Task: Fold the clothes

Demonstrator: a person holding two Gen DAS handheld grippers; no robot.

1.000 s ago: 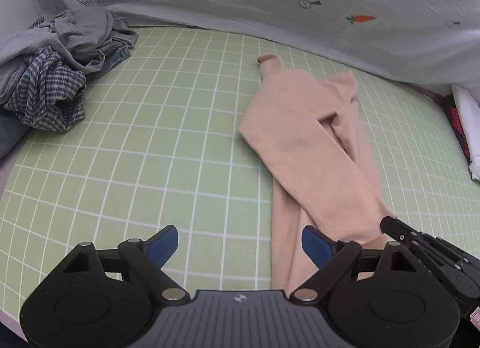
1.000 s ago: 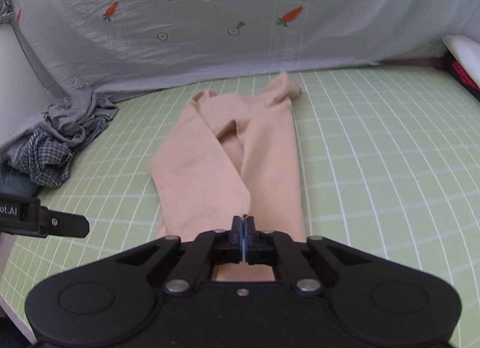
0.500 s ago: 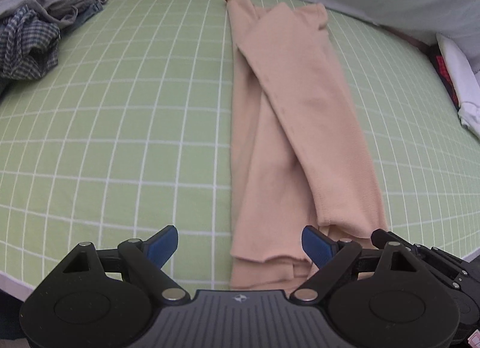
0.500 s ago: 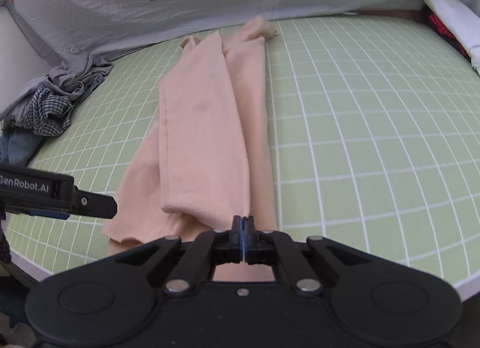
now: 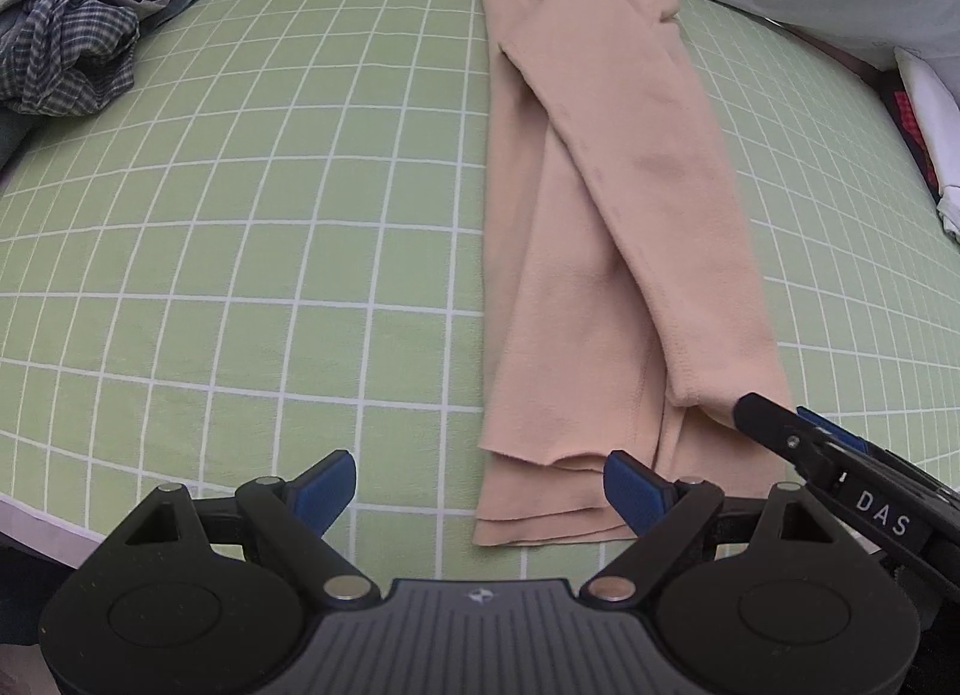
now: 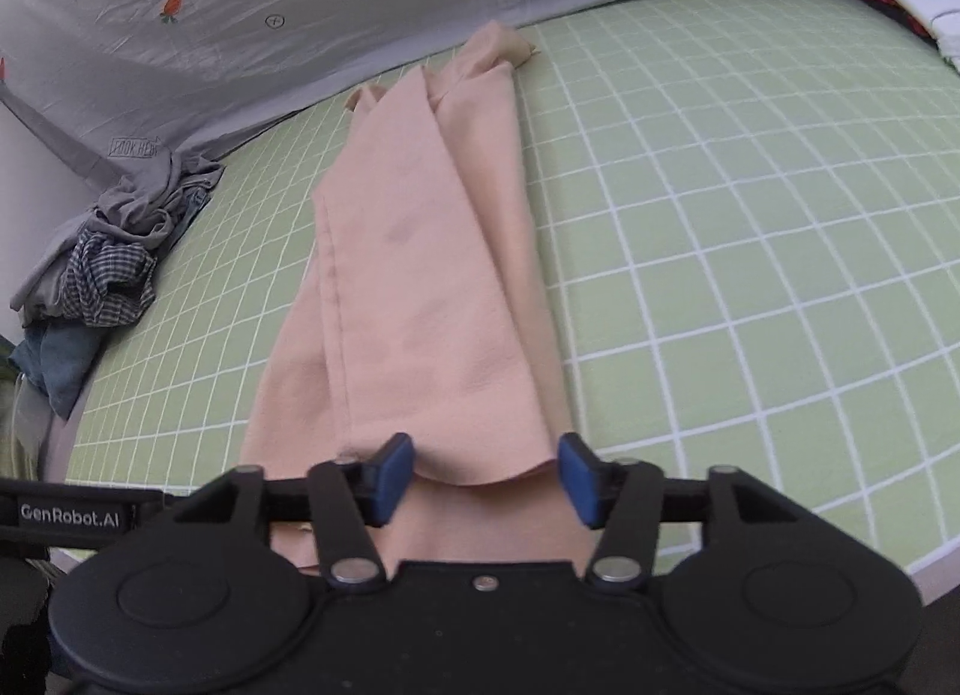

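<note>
Peach cloth, a top (image 5: pixel 606 227) folded into a long strip, lies flat on the green checked sheet (image 5: pixel 240 215), its hem nearest both claws. The right claw (image 6: pixel 485 476) is opening, its pads clear of the hem. The left claw (image 5: pixel 480 485) hangs wide and empty, probably ready for the next fold.

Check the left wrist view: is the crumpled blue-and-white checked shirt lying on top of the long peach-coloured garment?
No. The checked shirt sits in a heap at the far left of the green grid sheet, well apart from the peach garment.
</note>
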